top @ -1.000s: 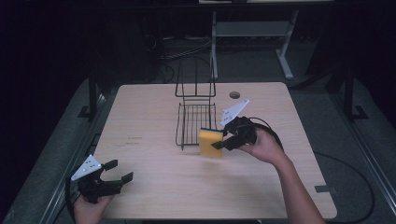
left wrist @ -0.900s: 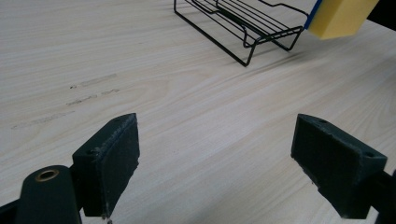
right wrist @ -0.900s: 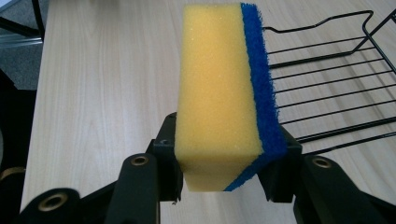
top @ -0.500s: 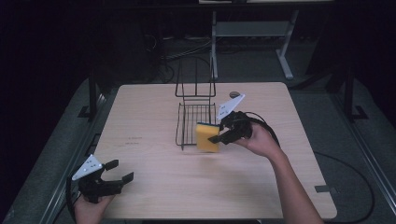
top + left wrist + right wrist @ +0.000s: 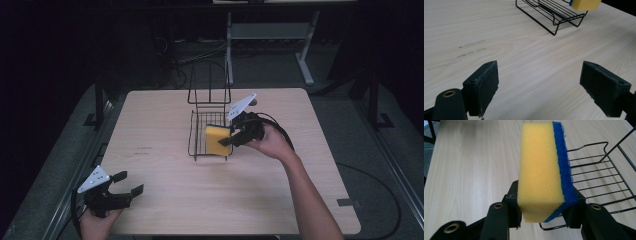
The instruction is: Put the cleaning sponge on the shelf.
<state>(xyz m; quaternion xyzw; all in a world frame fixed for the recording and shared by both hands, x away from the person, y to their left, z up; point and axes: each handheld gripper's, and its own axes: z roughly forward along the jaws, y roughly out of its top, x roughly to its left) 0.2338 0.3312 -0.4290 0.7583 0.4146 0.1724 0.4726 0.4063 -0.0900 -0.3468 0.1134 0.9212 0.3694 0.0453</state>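
1. High view: right tongs clamped on a yellow sponge, held over the front of a black wire rack near the middle of the worktop.
2. Right gripper view: sponge standing on end between the two black pads, yellow foam facing the camera, blue scrub layer along its right side.
3. Same view: pads pressed against both sides of the sponge near its lower end; rack wires visible behind and to the right.
4. High view again: left tongs spread apart, gripping nothing, at the near left corner of the worktop, well apart from rack and sponge.
5. Left gripper view: both pads wide apart above bare wood; rack and a corner of the sponge far off at the top edge.
6. Faint grey marks on the wood ahead of the left pad.
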